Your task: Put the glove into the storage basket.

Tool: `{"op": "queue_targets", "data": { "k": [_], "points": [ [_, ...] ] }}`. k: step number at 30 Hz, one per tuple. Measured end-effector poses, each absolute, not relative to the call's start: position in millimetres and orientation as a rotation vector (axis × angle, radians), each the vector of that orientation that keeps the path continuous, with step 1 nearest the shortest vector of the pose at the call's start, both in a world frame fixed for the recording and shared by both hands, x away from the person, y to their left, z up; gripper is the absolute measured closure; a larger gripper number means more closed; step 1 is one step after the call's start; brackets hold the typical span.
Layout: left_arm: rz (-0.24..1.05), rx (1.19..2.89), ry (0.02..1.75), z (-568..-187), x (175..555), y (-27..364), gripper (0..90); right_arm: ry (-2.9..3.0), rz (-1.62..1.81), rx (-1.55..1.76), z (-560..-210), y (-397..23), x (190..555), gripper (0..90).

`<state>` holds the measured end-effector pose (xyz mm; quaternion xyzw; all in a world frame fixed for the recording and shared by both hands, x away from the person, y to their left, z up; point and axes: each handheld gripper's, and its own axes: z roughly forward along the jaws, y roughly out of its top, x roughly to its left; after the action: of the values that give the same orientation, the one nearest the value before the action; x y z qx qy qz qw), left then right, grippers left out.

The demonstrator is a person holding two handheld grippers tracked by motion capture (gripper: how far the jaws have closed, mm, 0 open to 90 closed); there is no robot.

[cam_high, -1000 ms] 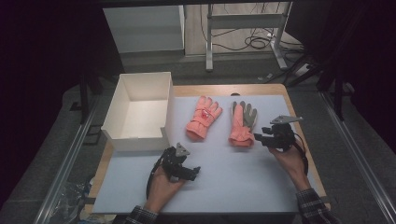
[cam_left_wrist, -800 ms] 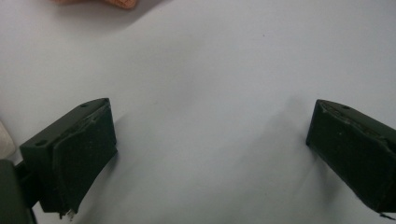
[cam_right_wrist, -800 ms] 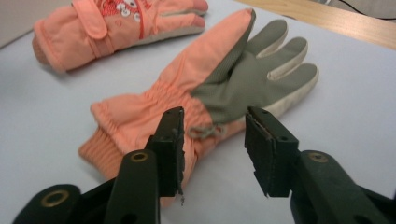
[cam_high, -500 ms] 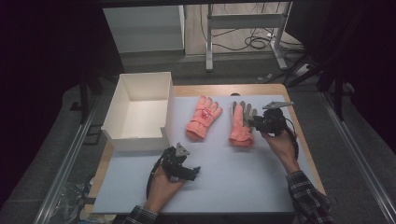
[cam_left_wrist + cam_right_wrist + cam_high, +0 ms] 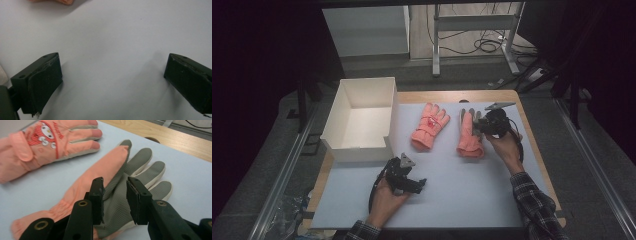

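Note:
Two salmon-pink gloves lie on the pale mat (image 5: 462, 195). One lies back up with a cartoon patch (image 5: 429, 127) (image 5: 42, 140). The other lies grey palm up (image 5: 468, 139) (image 5: 145, 167). My right gripper (image 5: 480, 127) (image 5: 115, 195) sits low over that glove from its right side. Its jaws have just been closing and stand a little apart, with the grey palm fabric between them; I see no pinched fold. My left gripper (image 5: 418, 184) (image 5: 112, 82) rests on the mat near the front, open, with bare mat between its jaws.
An open white box (image 5: 337, 122) stands at the mat's left, just left of the patch glove. Bare wood table edge (image 5: 532, 130) runs along the right and back. A sliver of pink glove (image 5: 63, 1) shows at the top of the left gripper view.
My right hand has slid left from the mat's right side up to the grey-palmed glove, its jaws narrowing over the glove. The left hand has stayed put.

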<state>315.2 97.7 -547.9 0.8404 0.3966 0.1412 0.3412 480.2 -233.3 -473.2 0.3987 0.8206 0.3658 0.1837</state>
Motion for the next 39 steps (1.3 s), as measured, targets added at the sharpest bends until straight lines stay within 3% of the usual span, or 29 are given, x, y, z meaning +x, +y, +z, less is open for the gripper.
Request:
{"op": "queue_targets", "data": {
  "k": [9,19,39],
  "points": [
    [0.367,2.185,1.032,-548,315,98,1.4,2.318,0.980,1.160,-498,-236,489,64.0],
    [0.368,2.182,1.034,-548,315,97,1.4,2.282,1.015,1.254,-504,-235,485,87.4],
    [0.368,2.185,1.033,-548,315,98,1.4,2.258,1.172,1.295,-479,-241,454,88.0]
  ]
}}
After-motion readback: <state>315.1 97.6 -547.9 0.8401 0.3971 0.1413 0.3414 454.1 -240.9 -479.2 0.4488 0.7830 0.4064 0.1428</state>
